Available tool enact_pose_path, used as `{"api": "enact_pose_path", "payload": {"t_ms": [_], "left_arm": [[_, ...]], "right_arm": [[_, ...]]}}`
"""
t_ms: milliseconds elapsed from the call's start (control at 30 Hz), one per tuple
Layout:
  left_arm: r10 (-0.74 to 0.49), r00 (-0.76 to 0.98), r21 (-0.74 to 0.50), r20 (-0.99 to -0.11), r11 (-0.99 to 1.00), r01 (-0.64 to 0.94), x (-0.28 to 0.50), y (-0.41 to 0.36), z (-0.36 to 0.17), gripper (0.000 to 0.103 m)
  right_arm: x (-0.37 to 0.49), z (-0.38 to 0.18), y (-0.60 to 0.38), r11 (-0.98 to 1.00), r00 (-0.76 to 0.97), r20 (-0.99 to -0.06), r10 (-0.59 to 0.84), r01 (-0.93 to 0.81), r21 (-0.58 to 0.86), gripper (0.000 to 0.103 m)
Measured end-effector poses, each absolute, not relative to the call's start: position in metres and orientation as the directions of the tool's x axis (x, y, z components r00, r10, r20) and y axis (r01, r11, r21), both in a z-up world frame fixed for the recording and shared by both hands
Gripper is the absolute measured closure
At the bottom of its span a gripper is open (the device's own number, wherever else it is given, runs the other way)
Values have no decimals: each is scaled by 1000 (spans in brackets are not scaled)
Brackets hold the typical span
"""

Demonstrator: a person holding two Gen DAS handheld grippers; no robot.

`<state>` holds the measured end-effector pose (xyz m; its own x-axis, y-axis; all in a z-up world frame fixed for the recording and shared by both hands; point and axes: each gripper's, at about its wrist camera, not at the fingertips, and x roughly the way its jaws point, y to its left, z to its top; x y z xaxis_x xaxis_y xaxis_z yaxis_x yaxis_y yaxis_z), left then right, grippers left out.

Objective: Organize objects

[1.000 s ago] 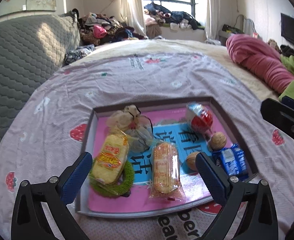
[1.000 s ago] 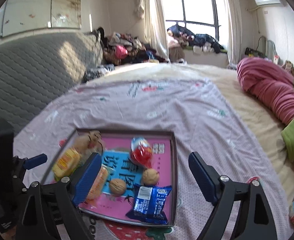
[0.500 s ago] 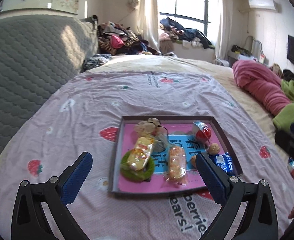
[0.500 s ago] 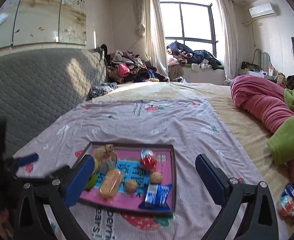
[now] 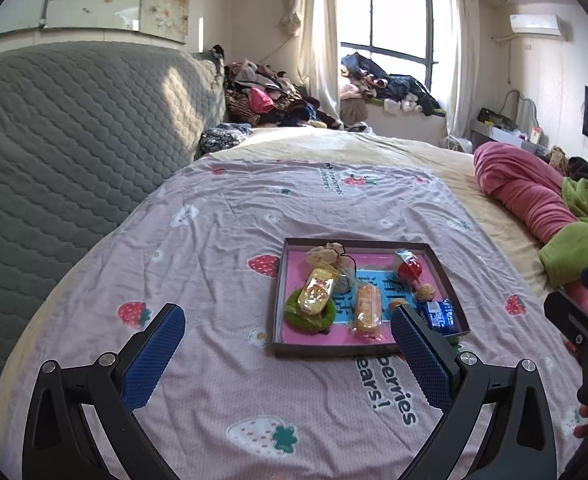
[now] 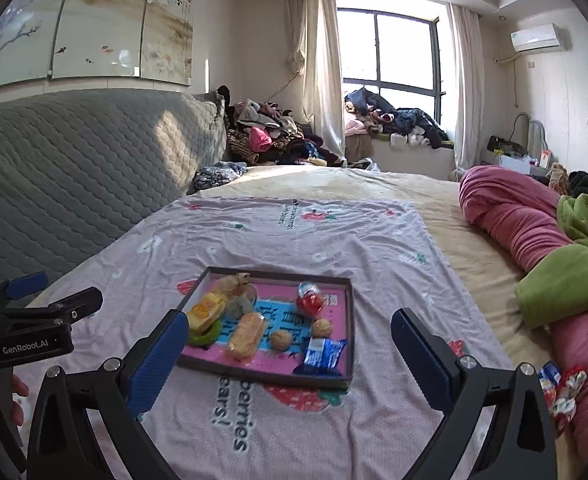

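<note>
A dark shallow tray [image 5: 280, 304] [image 6: 349, 312] with a pink and blue liner lies on the strawberry-print sheet. In it are a yellow snack pack [image 5: 317, 291] on a green ring [image 5: 294, 318], an orange snack pack [image 5: 367, 307], a red-and-clear egg toy [image 5: 409, 267], two walnuts [image 6: 281, 339], a blue biscuit pack [image 5: 437, 315] and a mesh pouch [image 5: 325, 254]. My left gripper [image 5: 288, 330] is open and empty, above the sheet short of the tray. My right gripper [image 6: 290, 338] is open and empty, also held back from the tray.
A grey quilted headboard [image 5: 66, 152] runs along the left. A pink blanket [image 5: 529, 196] and green cloth [image 5: 577, 248] lie on the right. Loose snack packs [image 6: 561, 388] sit at the right bed edge. Clothes pile [image 5: 266, 100] by the window.
Both grippers have pulled back and up from the tray, so it looks smaller and farther. Both stay open. The tray's contents have not moved.
</note>
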<state>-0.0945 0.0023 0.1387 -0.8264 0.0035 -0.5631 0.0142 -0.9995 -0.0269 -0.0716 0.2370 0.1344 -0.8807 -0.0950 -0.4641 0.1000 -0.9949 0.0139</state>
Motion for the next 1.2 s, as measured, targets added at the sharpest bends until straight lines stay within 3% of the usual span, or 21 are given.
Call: {"api": "enact_pose_path", "payload": {"t_ms": [333, 700, 933, 1200], "left_arm": [[5, -823, -48, -569, -998, 27, -62, -2, 134, 0], [-45, -840, 23, -540, -999, 39, -35, 12, 127, 0], [51, -829, -61, -557, -998, -21, -29, 12, 111, 0], [26, -816, -38, -577, -999, -6, -29, 17, 89, 0]], "right_arm": [[-43, 134, 238, -994, -862, -499, -95, 109, 0, 1], [-22, 114, 241, -994, -841, -533, -88, 111, -11, 1], [-16, 101, 245, -994, -836, -540, -94, 109, 4, 1], [-12, 83, 249, -994, -828, -553, -93, 104, 10, 1]]}}
